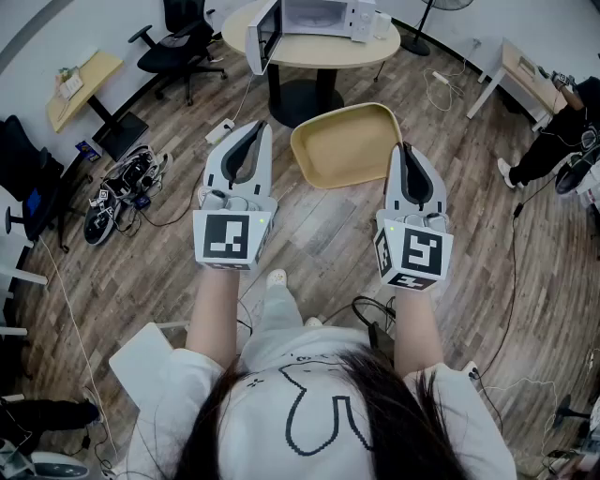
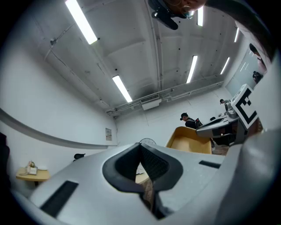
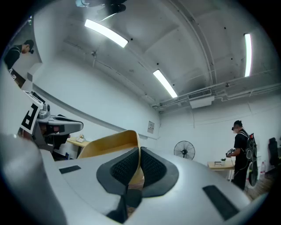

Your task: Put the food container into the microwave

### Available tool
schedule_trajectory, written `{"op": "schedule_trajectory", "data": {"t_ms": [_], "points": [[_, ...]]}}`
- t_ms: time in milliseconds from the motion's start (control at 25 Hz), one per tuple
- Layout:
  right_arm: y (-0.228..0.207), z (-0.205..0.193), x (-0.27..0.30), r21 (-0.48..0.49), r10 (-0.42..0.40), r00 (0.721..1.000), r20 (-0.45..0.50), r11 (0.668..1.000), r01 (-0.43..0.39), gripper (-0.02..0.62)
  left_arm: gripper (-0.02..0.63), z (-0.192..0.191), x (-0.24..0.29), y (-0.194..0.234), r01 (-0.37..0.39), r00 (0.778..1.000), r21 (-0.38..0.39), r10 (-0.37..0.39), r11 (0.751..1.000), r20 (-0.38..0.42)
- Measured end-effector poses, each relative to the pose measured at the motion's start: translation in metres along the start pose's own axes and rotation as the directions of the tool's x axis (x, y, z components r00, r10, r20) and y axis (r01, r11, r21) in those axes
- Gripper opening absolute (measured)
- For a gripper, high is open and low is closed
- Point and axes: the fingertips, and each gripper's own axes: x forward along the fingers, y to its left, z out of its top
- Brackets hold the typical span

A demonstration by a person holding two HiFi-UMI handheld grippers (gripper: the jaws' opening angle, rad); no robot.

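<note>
Both forearms were stretched forward, side by side, over the wood floor (image 1: 309,234). The grippers pointed toward the round tabletop (image 1: 375,49).

- Left gripper (image 1: 259,126): jaws closed tip to tip with nothing between them, confirmed in its own view (image 2: 140,147).
- Right gripper (image 1: 405,146): jaws clamped on the right rim of the tan food container (image 1: 342,145), and the rim showed pinched between the pads (image 3: 138,151).
- The container hung in the air between the two grippers, short of the tabletop and well apart from the microwave (image 1: 314,17).
- The microwave door (image 1: 262,36) stood open.

For writing, only the black-and-white square markers on the cubes (image 1: 232,239) showed. A wall notice (image 3: 150,127) was too small to read.
</note>
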Motion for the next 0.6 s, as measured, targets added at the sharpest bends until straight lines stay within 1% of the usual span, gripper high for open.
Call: {"op": "schedule_trajectory", "data": {"t_ms": [200, 320, 600], "points": [[-0.007, 0.006, -0.011, -0.024, 0.007, 0.999, 0.045, 1.0, -0.006, 0.038, 0.006, 0.004, -0.003, -0.005, 0.006, 1.0, 0.014, -0.006, 1.0, 0.004], [-0.013, 0.001, -0.006, -0.029, 0.004, 0.999, 0.044, 1.0, -0.002, 0.038, 0.006, -0.002, 0.003, -0.003, -0.001, 1.0, 0.003, 0.001, 1.0, -0.021], [-0.025, -0.007, 0.047, -0.015, -0.026, 0.999, 0.045, 1.0, 0.026, 0.038, 0.006, -0.019, 0.052, 0.019, 0.024, 1.0, 0.003, -0.024, 1.0, -0.002]]}}
